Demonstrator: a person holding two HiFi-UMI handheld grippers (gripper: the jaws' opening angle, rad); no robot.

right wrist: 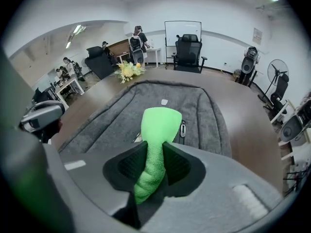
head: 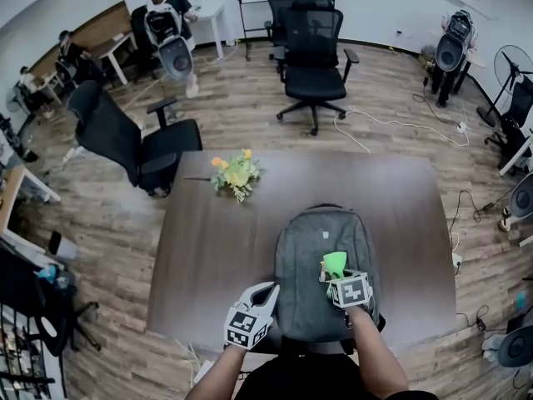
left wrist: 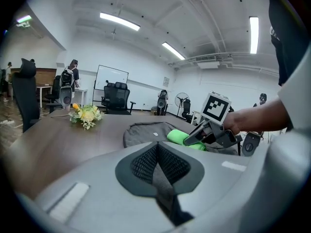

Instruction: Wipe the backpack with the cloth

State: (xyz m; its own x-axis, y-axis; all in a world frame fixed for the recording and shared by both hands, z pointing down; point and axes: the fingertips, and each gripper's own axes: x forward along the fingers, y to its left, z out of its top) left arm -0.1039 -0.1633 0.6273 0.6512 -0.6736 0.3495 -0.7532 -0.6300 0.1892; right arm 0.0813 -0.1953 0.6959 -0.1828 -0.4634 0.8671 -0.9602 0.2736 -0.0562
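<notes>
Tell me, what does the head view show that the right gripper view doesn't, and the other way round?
Only the head view shows the whole brown table from above, and the marker cube on top of the right gripper. Only the right gripper view shows that gripper's jaws clamped on the green cloth, plus a zip pull on the grey backpack. Both show the backpack, the cloth over it, and the flowers further along the table.

I note the backpack (head: 310, 257) lying on the table (head: 208, 257) at its near edge. Flowers (head: 236, 173) sit behind the backpack, to its left. The cloth (head: 335, 263) lies over its right half, pinched in my right gripper (head: 332, 274). My left gripper (head: 268, 291) is just beside its left edge.
</notes>
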